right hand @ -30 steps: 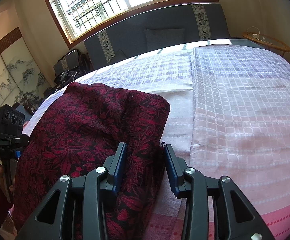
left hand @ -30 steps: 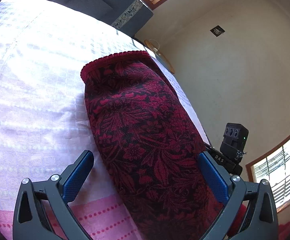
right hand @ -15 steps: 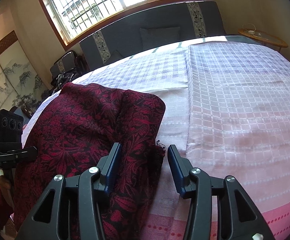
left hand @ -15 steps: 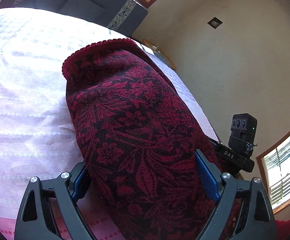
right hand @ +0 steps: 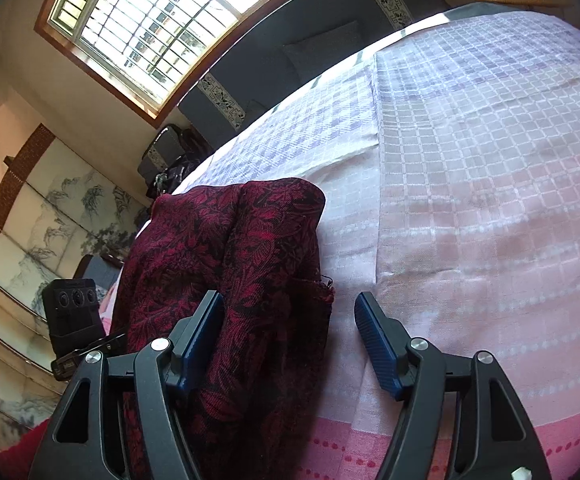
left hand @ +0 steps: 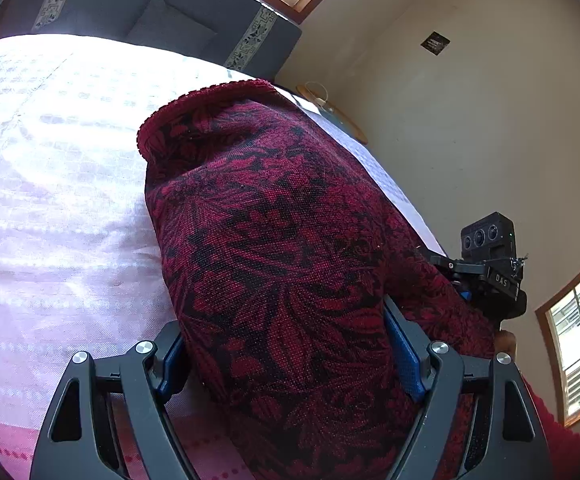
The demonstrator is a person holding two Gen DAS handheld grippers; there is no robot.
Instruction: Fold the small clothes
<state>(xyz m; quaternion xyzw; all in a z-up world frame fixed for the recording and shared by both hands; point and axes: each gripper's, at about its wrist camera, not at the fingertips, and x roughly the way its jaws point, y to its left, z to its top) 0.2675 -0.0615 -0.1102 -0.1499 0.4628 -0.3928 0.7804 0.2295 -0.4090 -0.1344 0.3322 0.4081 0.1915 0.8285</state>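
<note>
A dark red floral garment (left hand: 274, 208) lies folded in a long strip on the checked bedspread (left hand: 50, 200). My left gripper (left hand: 282, 320) straddles its near end. Its jaws are closing, both blue pads sit against the cloth's sides, and the fabric humps up between them. In the right wrist view the same garment (right hand: 242, 232) runs away to the left. My right gripper (right hand: 290, 298) is at the garment's right edge with its jaws opening. The left pad touches the cloth; the right pad stands clear over bare bedspread (right hand: 470, 160).
A dark sofa (right hand: 322, 40) runs along the bed's far side under a barred window (right hand: 150, 20). A round wooden side table (left hand: 342, 120) stands by the wall. A painted folding screen (right hand: 30, 220) is at the left. Each gripper's camera block (left hand: 490, 248) shows in the other's view.
The left jaws have narrowed onto the garment, which now bulges between them. The right jaws have spread and let go of the cloth's edge, and the right view has rolled.
</note>
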